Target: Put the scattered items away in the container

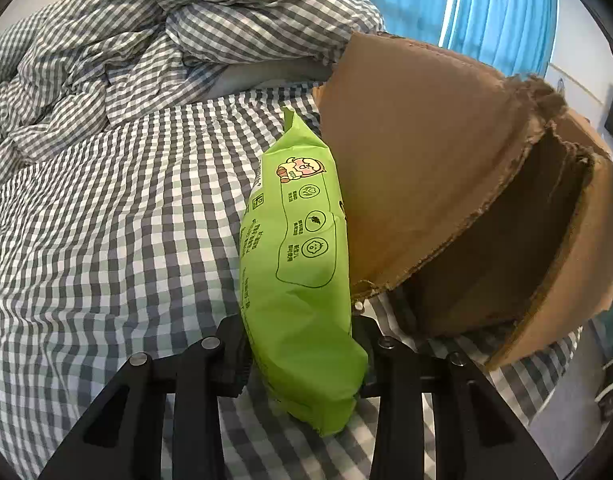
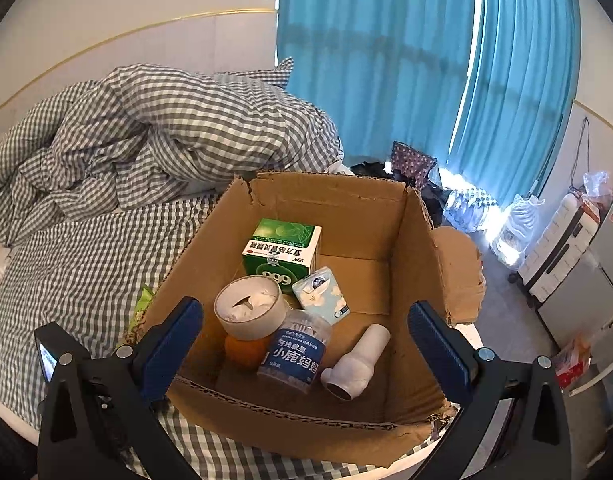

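Note:
A green wipes packet (image 1: 298, 248) stands on its edge on the checked bed sheet, leaning against the outer wall of the brown cardboard box (image 1: 426, 160). My left gripper (image 1: 302, 352) is shut on the packet's near end, one black finger pressing on each side. In the right wrist view my right gripper (image 2: 306, 348) hangs open over the near rim of the box (image 2: 290, 412), its blue pads (image 2: 174, 344) wide apart and bare. Inside lie a green medicine carton (image 2: 282, 252), a tissue cylinder (image 2: 250, 306), an orange (image 2: 242, 354), a floss jar (image 2: 296, 350), a tissue pack (image 2: 322, 294) and a white pipe fitting (image 2: 358, 360). A sliver of the packet (image 2: 140, 312) shows left of the box.
A rumpled checked duvet (image 1: 146, 40) is heaped at the far side of the bed. Blue curtains (image 2: 386, 60) hang behind. To the right, past the bed edge, the floor holds a white suitcase (image 2: 558, 240), plastic bags (image 2: 518, 220) and a dark pile of clothes (image 2: 406, 168).

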### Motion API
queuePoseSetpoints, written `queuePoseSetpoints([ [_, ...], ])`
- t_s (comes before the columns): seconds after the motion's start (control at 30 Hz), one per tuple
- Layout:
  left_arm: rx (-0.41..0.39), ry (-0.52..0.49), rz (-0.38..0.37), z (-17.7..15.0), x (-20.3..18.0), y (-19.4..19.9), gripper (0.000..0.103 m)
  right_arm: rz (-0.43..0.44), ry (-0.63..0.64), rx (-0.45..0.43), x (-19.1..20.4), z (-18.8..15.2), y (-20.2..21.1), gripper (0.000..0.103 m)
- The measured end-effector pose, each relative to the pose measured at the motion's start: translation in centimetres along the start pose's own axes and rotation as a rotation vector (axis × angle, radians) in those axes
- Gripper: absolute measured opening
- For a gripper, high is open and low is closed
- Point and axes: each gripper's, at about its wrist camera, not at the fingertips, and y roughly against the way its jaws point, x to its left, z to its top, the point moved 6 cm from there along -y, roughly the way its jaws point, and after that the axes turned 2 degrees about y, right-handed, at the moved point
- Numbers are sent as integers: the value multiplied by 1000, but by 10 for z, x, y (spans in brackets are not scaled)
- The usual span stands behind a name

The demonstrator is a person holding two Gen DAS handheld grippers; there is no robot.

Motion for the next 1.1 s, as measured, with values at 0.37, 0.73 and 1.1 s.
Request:
queuePoseSetpoints([
  [0.37, -99, 6, 46, 28, 11, 74, 36, 9, -49, -35, -8, -4, 24, 103],
  [0.73, -254, -104, -1, 108, -53, 145, 36, -19, -106, -98, -47, 3, 64, 103],
  [1.1, -252, -174, -107, 155, -143, 131, 37, -72, -147, -137, -100, 6, 90, 103],
])
